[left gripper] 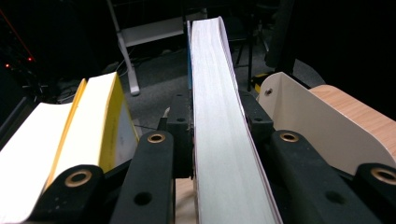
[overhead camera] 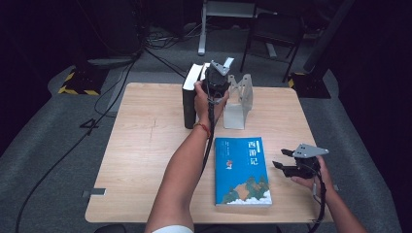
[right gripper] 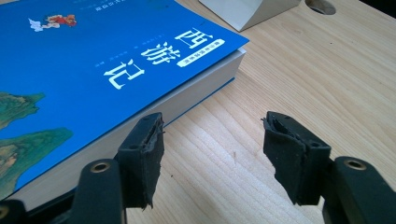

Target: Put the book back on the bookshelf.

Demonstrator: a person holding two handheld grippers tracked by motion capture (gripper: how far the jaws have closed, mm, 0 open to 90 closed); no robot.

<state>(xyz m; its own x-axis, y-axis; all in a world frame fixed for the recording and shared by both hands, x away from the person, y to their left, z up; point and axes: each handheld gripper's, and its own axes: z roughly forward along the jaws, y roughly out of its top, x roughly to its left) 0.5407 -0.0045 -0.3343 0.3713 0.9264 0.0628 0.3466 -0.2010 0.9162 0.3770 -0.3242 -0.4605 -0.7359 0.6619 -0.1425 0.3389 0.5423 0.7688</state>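
In the left gripper view a thick book (left gripper: 219, 116) with white page edges stands upright between the jaws, and my left gripper (left gripper: 215, 122) is shut on it. In the high view my left gripper (overhead camera: 214, 77) holds this book at the far side of the table, between a dark standing book (overhead camera: 189, 99) and a cream metal bookend (overhead camera: 240, 103). A blue book (overhead camera: 241, 171) lies flat near the front edge. Just right of it my right gripper (overhead camera: 281, 158) hovers open; in the right gripper view the right gripper (right gripper: 212, 149) has nothing between its fingers, beside the blue book's (right gripper: 93, 60) corner.
Yellow-edged books (left gripper: 70, 135) stand left of the held one, with the bookend's (left gripper: 317, 126) curved wall to its right. The wooden table (overhead camera: 145, 160) is bare on its left half. Chairs, cables and a stand sit on the dark floor behind.
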